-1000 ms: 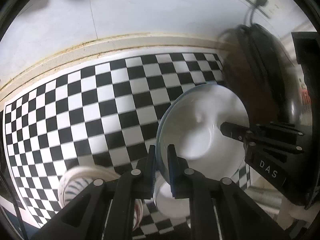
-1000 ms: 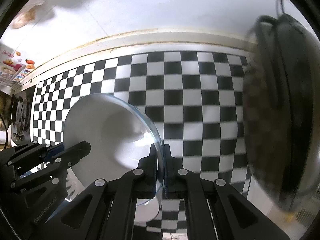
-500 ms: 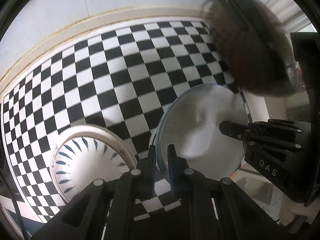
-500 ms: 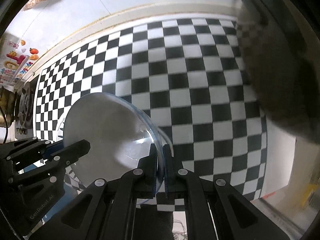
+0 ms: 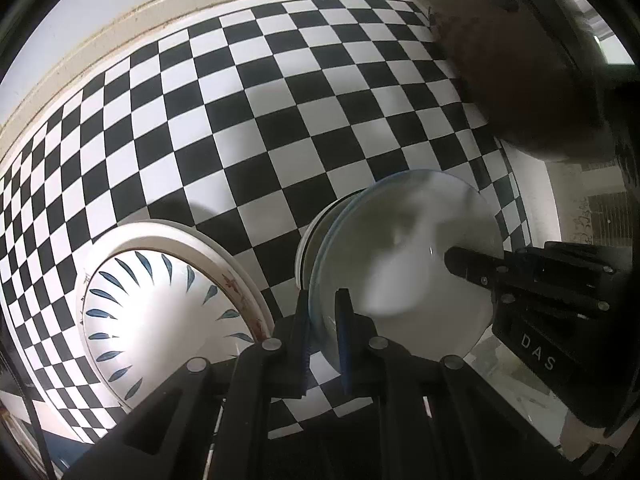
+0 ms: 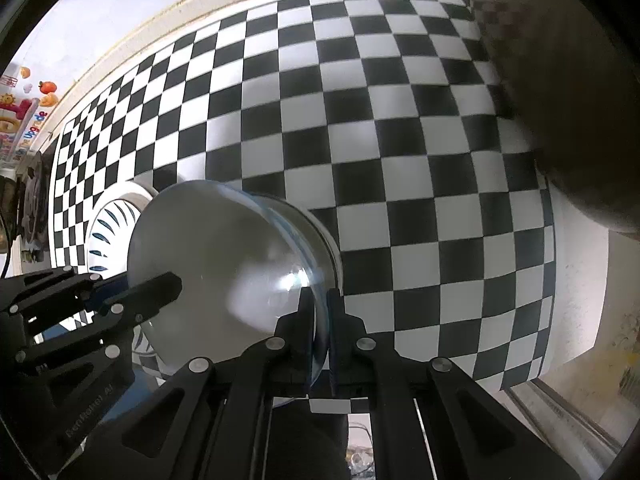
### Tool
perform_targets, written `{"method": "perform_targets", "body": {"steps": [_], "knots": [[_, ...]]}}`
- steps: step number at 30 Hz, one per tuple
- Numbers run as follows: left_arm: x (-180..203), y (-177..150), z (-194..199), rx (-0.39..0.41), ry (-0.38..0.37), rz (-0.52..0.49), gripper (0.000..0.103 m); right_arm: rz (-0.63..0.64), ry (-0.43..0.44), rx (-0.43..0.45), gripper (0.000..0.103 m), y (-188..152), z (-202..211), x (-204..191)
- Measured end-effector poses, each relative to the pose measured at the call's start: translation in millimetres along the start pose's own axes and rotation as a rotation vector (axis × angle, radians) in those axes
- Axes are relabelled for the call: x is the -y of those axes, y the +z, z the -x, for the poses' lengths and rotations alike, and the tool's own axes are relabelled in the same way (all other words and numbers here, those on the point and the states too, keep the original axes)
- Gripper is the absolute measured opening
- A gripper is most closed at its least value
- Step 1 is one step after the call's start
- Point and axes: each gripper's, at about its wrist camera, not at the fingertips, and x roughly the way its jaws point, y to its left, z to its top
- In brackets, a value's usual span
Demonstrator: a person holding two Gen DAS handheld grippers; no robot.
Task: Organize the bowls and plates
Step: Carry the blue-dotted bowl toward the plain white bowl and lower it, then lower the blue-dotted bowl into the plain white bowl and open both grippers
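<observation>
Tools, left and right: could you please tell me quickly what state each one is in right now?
Left tool: closed on the rim of the white bowl.
Right tool: closed on the opposite rim of the same bowl.

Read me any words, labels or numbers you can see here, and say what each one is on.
"DAS": white letters on the black body of the right gripper, seen from the left wrist view.
White lettering on the body of the left gripper, seen from the right wrist view: too blurred to read.
Colourful stickers at the left edge of the right wrist view: lettering too small to read.
No other text shows.
</observation>
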Motion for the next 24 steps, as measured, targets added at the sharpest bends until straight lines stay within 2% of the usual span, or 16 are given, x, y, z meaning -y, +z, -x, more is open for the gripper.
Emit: {"method": "perform_targets", "body": {"steps": [24], "knots": [[-3.8, 1.7, -11.9, -0.054, 0.0, 0.018, 0.009, -0.036, 0.011, -0.081, 0.01, 9.7, -15.7, 3.9]]}}
